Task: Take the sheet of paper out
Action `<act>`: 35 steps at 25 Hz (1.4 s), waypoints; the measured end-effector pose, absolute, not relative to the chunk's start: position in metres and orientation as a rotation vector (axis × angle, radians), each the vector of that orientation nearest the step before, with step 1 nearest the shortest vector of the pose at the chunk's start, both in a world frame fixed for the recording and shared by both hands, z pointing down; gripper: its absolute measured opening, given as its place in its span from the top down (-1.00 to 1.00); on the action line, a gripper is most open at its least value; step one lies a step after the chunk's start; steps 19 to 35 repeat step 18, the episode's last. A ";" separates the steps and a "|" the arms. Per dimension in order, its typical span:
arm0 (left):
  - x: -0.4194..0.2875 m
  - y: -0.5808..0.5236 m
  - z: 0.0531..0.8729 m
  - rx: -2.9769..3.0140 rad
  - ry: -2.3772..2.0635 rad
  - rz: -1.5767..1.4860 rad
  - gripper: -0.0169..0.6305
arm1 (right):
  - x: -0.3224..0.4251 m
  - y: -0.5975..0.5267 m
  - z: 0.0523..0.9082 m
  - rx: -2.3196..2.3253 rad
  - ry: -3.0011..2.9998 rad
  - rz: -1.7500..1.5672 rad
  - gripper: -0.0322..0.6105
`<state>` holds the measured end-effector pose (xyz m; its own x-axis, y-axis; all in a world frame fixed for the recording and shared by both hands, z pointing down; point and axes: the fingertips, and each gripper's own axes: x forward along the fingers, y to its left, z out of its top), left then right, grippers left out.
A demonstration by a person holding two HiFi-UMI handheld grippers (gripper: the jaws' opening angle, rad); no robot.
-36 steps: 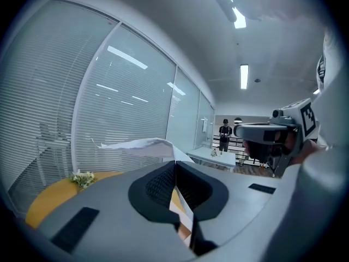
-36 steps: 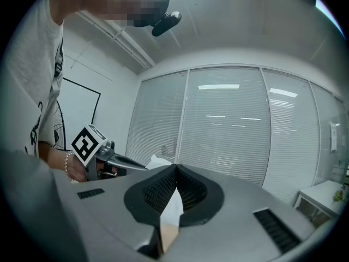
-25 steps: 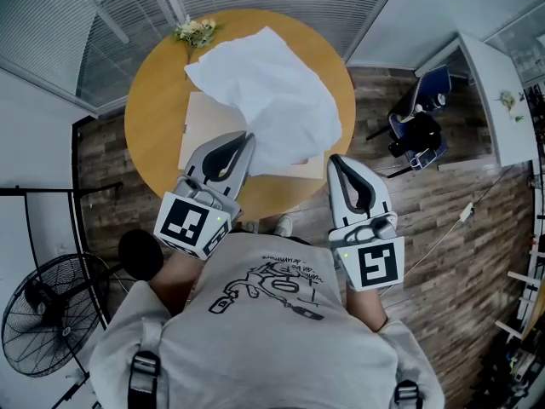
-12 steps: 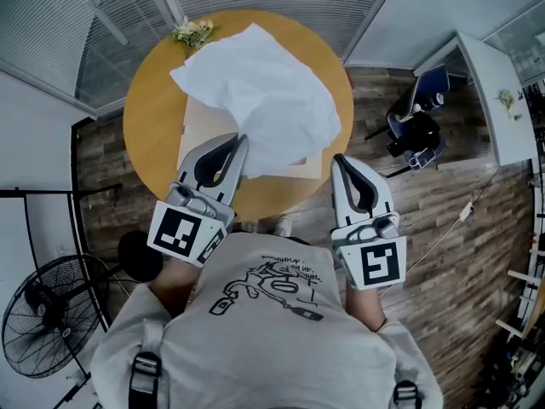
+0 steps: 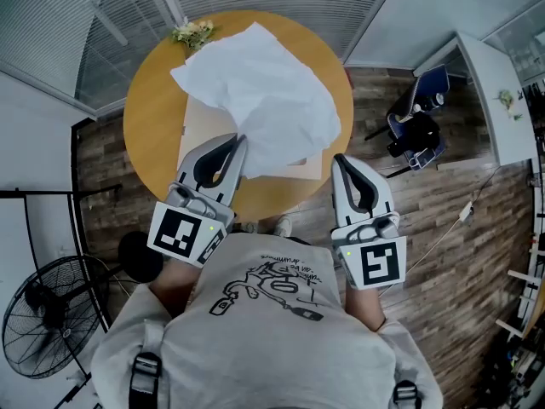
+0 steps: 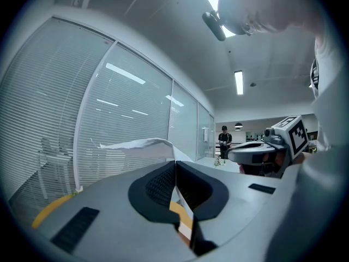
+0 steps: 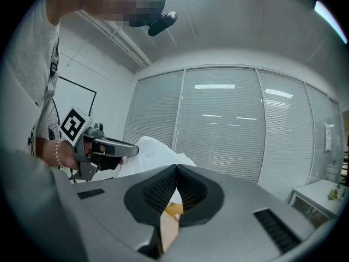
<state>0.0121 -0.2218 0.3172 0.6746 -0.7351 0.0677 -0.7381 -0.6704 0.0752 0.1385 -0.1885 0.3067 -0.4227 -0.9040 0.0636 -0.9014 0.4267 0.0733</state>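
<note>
A round wooden table [image 5: 146,130] fills the upper centre. The sheet of paper [image 5: 264,100] billows crumpled over a tan envelope [image 5: 198,124], its long axis slanting upper left to lower right. The left gripper [image 5: 240,141] pinches the sheet's lower edge. The right gripper [image 5: 338,158] has its jaws pressed together, just beside the envelope's corner.

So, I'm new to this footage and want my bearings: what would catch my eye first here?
First, the big crumpled white sheet of paper billowing over the round wooden table, with its near edge pinched in the left tongs. Beneath it lies a flat tan envelope, whose near corner the right tongs seem to clamp.
</note>
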 end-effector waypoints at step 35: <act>0.012 -0.227 0.323 2.768 -1.232 0.061 0.89 | 0.141 -0.193 0.307 1.636 -2.567 -0.039 0.88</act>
